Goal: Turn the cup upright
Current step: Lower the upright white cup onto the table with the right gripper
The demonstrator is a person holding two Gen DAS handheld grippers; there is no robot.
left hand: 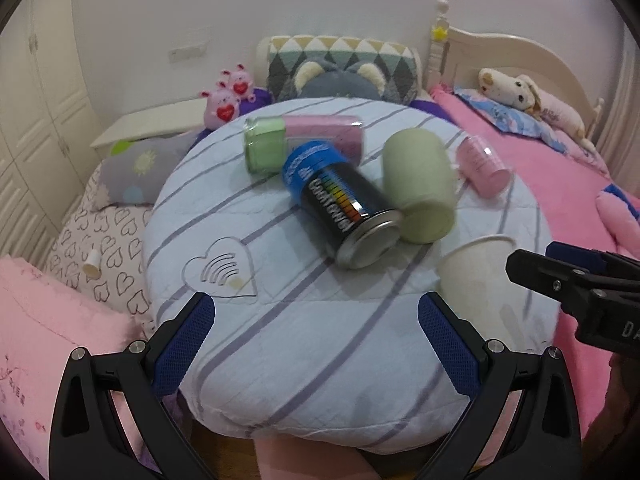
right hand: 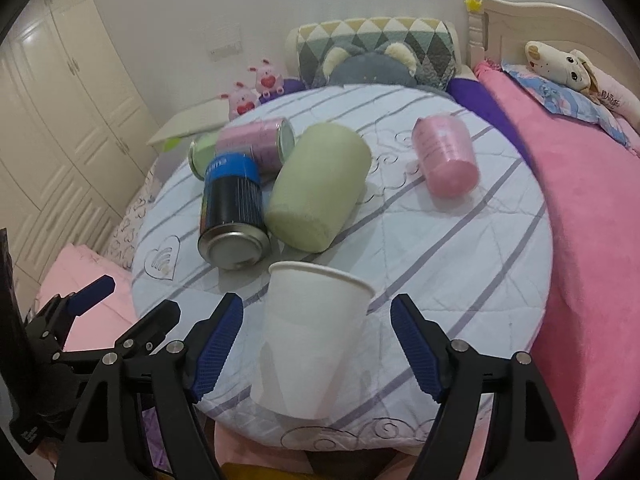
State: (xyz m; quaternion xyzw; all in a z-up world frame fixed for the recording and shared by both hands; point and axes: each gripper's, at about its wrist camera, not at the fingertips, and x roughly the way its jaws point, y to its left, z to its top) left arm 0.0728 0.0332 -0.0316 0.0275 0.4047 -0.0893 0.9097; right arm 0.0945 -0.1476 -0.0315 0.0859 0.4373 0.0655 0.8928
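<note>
The white paper cup (right hand: 312, 340) stands upright, mouth up, on the near edge of the round striped cushion (right hand: 460, 264), and the right gripper (right hand: 316, 350) is right there with it: both blue-padded fingers (right hand: 218, 344) spread wide on either side of the cup, a gap showing on each side, nothing clamped. From the left wrist view the same cup (left hand: 476, 276) sits at the cushion's (left hand: 320, 360) right near edge, with the right gripper's black body just beside it. The left gripper (left hand: 316, 340) hangs over the cushion's near rim, fingers wide apart, holding nothing. Just behind the cup, toward the cushion's middle, lies a black can with a blue band (right hand: 232, 216) on its side, metal base facing us. Touching it on the right, a pale green cylinder (right hand: 316, 188), also lying down. Behind those, a pink can (right hand: 256, 144) and a green jar (left hand: 264, 148) on their sides. Well apart, toward the cushion's far right, a pink cup (right hand: 446, 156) lies tipped over
</note>
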